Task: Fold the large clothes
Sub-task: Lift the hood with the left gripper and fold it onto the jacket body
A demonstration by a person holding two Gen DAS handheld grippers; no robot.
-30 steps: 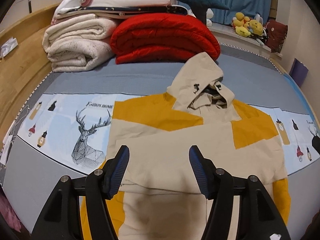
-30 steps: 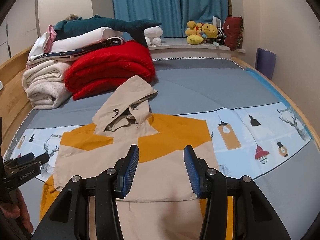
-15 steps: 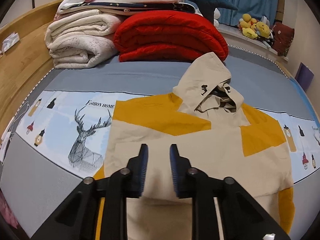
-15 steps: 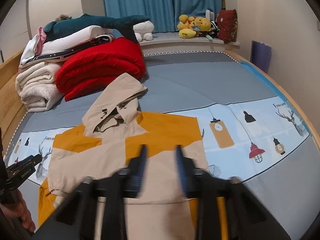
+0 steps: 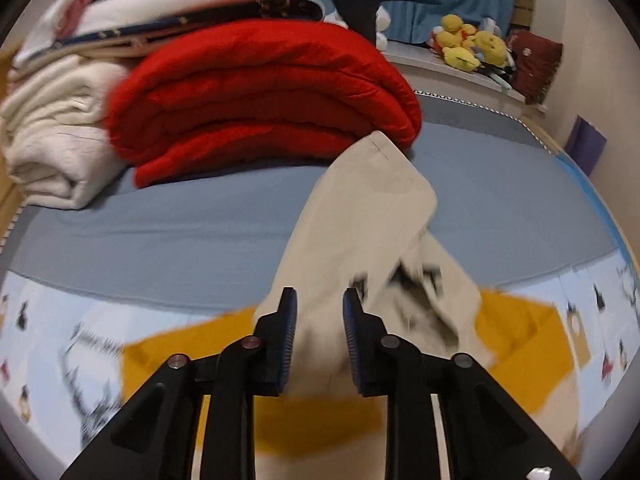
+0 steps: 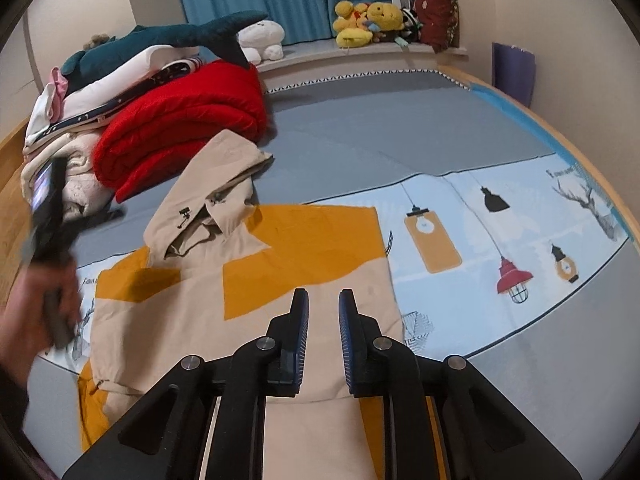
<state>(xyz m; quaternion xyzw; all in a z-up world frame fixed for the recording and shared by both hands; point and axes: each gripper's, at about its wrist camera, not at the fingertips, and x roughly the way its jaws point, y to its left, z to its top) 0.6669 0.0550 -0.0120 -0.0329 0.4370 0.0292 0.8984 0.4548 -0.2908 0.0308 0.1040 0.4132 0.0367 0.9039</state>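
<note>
A beige and mustard-yellow hoodie lies flat on the bed, hood pointing to the red quilt. In the left wrist view the hood fills the middle. My left gripper hovers over the hood's base with its jaws narrowed to a small gap and nothing between them. The hand holding it shows at the left of the right wrist view. My right gripper hovers over the hoodie's chest, jaws narrowed to a small gap, empty.
A folded red quilt and white blankets are stacked at the head of the bed, with a plush shark on top. Plush toys sit on the window ledge. A printed light-blue cloth lies under the hoodie.
Both grippers narrowed from wide open to a small gap. The left gripper moved forward over the hoodie toward the hood. The right gripper moved a little forward.
</note>
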